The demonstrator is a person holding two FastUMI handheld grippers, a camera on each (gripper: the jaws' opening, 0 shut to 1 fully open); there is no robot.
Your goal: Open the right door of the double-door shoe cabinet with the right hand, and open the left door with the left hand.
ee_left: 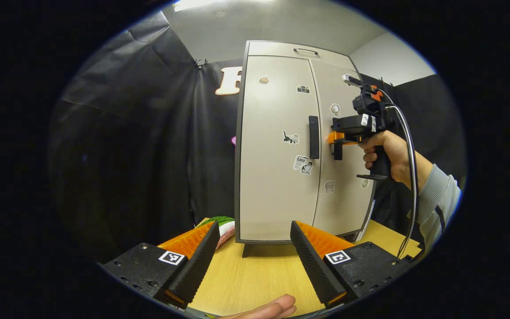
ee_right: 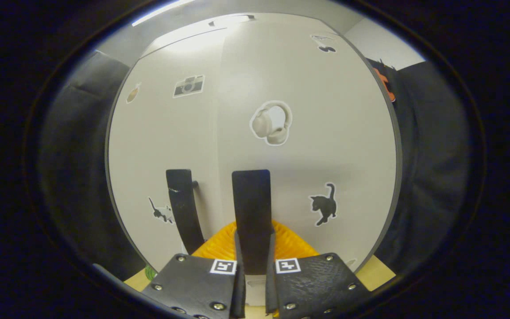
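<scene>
Before you: shoe cabinet (ee_left: 277,146), pale beige doors, dark grey frame, black handles (ee_left: 314,137); stickers include black cat (ee_right: 324,204), grey camera (ee_right: 188,85). Table (ee_left: 255,274), yellow wood. Sleeve (ee_left: 436,199), light grey.

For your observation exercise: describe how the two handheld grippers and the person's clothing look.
The right gripper has a black pistol-grip body with orange parts and a pale cable looping down past a grey ribbed sleeve. The left gripper has two wedge-shaped ridged fingers on black blocks, each bearing a square black-and-white marker.

Shoe cabinet (ee_left: 281,146) stands upright on the table (ee_left: 255,274). Left door handle (ee_left: 314,137) sits just left of the right door handle (ee_right: 251,208), flanking the centre seam.
</scene>
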